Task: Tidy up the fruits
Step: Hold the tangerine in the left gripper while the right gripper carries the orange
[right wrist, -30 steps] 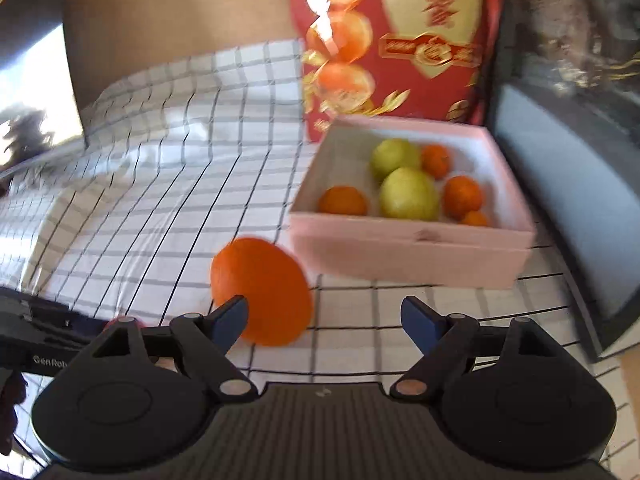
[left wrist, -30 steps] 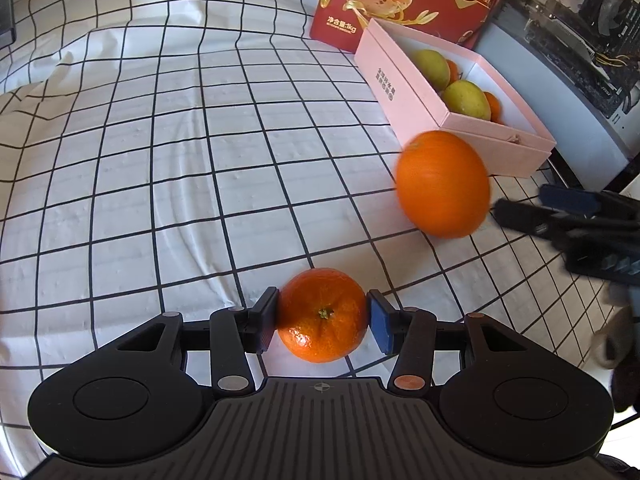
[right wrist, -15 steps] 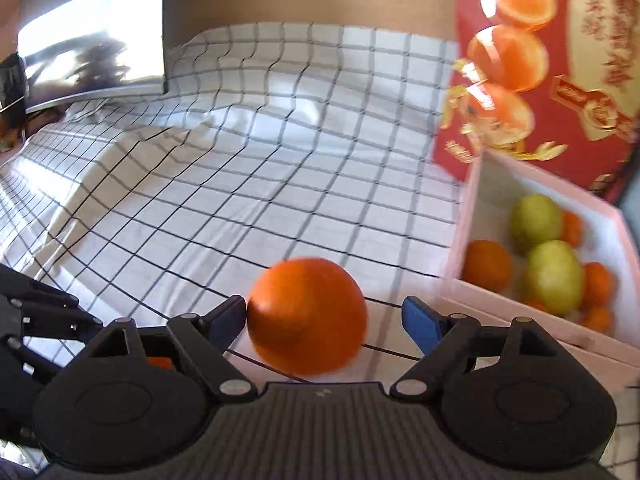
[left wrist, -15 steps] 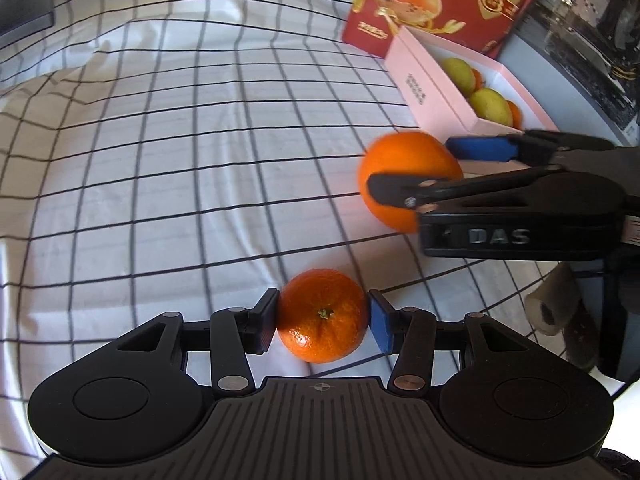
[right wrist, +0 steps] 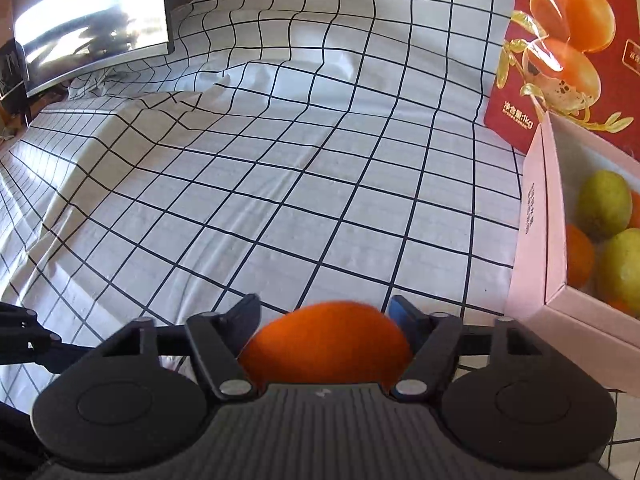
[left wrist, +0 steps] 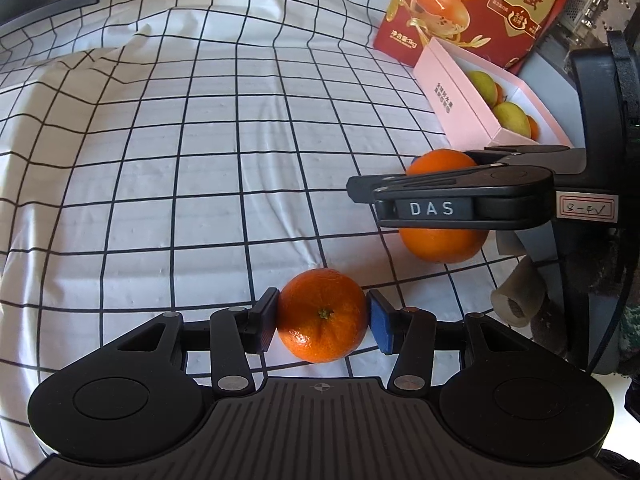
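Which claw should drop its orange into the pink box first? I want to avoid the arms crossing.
Right, probably: the right claw with its large orange sits beside the pink box; the left claw holds its mandarin farther away.

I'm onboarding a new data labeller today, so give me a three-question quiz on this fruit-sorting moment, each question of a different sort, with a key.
1. True or false: the left tongs hold a small orange between their pads.
2. Multiple choice: where does the large orange sit in the right wrist view? A) inside the pink box B) between the fingers of the right tongs, deep toward the body C) on the red carton
3. Fill in: besides oranges, the pink box holds ____-coloured fruits.

Key: 1 true; 2 B; 3 yellow-green.
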Action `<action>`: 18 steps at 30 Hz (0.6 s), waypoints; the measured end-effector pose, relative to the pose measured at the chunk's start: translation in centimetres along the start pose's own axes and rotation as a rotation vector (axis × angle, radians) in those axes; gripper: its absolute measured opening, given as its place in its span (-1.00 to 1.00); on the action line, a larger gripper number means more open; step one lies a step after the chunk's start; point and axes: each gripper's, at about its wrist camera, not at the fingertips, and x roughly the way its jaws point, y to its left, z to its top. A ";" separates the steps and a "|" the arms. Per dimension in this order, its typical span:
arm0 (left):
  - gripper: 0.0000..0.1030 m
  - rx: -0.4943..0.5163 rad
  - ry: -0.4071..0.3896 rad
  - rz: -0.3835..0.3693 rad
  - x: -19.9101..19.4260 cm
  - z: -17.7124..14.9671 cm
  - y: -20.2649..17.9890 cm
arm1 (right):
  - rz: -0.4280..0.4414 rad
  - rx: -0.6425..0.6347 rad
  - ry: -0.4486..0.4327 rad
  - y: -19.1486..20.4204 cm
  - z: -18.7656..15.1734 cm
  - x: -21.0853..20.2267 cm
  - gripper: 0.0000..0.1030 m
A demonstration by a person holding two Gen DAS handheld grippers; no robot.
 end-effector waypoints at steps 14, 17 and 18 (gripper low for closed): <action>0.02 0.120 -0.019 0.018 0.6 0.0 -1.0 | -0.020 0.032 -0.063 -0.7 -3.3 -6.5 0.02; 0.03 0.113 -0.029 0.013 0.7 0.1 -0.9 | -0.084 0.025 -0.096 -1.4 -3.6 -8.0 -0.13; 0.03 0.110 -0.030 0.010 0.7 0.2 -0.8 | -0.091 0.034 -0.094 -1.7 -3.7 -8.1 -0.13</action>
